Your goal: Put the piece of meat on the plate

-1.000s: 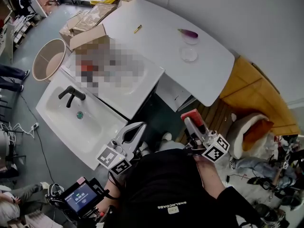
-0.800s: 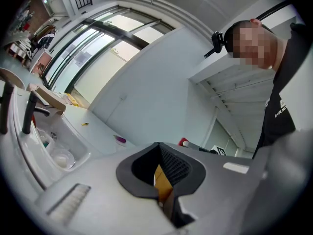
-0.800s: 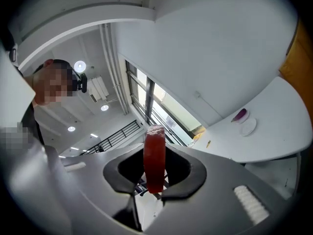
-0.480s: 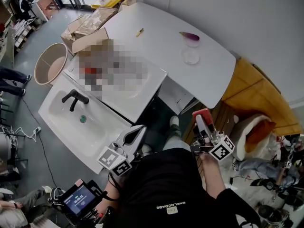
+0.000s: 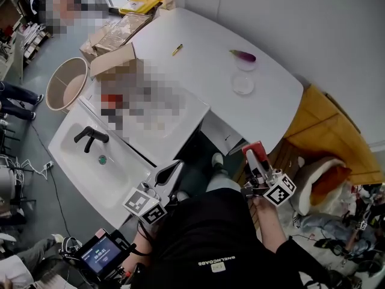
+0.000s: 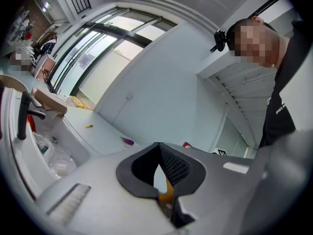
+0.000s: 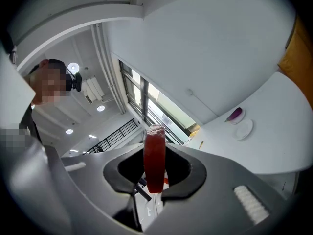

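Right gripper view is showing the right tool [image 7: 155, 155] clamping tight on the piece of meat [image 7: 154, 138], a red slab standing upright between the jaws and sticking out past their tips. Over on the other side, the left tool [image 6: 158, 151] is sitting closed as well, its jaws pinched together at the tips with nothing between them. Looking down from the head view, both tools are hovering close to the person's body, off the near edge of the white desk [image 5: 198, 53]. The empty clear plate [image 5: 243, 84] is lying on the far right part of the desk, well apart from the meat. Just beyond it an eggplant [image 5: 244, 56] is resting on a second plate. A yellow pen [image 5: 176, 49] is lying further left, and a sink [image 5: 120, 167] is sitting at the near left.
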{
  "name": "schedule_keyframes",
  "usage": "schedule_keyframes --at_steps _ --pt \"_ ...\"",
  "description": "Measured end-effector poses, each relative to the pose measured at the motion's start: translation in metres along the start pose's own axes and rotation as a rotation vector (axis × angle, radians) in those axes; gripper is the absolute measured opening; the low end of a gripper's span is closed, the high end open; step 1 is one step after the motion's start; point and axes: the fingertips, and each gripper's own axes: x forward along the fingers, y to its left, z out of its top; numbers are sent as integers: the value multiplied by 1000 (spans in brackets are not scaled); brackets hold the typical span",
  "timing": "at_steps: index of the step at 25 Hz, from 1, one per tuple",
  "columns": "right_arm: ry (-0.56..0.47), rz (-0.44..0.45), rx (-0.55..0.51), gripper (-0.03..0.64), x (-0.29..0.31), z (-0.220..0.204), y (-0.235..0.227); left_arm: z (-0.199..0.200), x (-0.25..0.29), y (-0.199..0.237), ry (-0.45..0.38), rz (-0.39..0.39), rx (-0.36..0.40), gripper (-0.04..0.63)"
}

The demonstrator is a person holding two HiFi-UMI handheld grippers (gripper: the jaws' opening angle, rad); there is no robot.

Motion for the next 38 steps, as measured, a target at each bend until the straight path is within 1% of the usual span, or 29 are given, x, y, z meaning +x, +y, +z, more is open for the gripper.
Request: schedule_keyframes --at_steps 12,19,23,28,32,38 --pt "53 -4 42 95 36 45 -82 12 105 23 1 42 -9 20" --pt "73 -33 44 94 51 83 -140 18 163 27 -2 71 -13 20" --pt "94 -72 29 94 57 103 -178 19 192 28 -2 90 -18 20" --pt "147 -136 -19 94 64 121 -232 14 226 28 11 123 -19 20" --pt "228 -186 -96 94 85 113 -286 2 246 44 31 159 -22 20" --pt "307 -256 -193 94 120 103 -339 -3 253 66 62 205 -24 20"
